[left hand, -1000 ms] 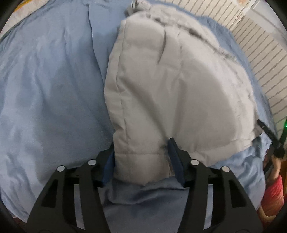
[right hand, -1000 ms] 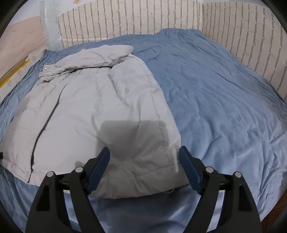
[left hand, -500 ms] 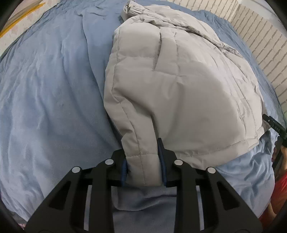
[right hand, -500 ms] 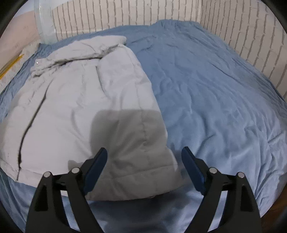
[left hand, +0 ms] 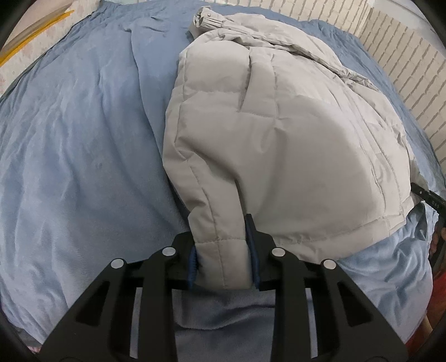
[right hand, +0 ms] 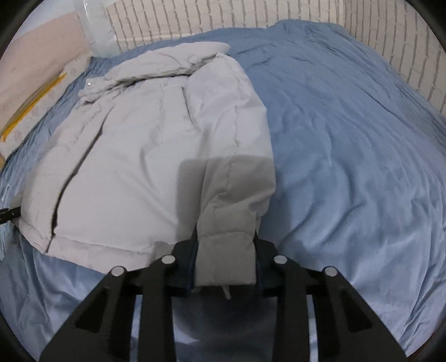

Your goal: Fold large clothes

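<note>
A pale grey padded jacket (left hand: 278, 139) lies spread on the blue bed cover (left hand: 69, 167), collar at the far end. My left gripper (left hand: 221, 250) is shut on the jacket's near bottom corner, the hem pinched between its blue pads. In the right wrist view the same jacket (right hand: 153, 153) fills the left half of the bed. My right gripper (right hand: 225, 250) has its jaws closing on the other bottom corner, and the pads press the padded hem between them. A small cord end hangs below that hem.
The blue cover (right hand: 348, 139) stretches wide to the right of the jacket. A brick-pattern wall (right hand: 223, 16) borders the bed's far and right sides. A yellow strip (right hand: 30, 103) lies off the bed's left edge. A person's red clothing (left hand: 437, 292) shows at the near right.
Both grippers went from open around the jacket's bottom corners to shut on them: the left first, the right only just now. The pinched hem bunches up at each gripper.
</note>
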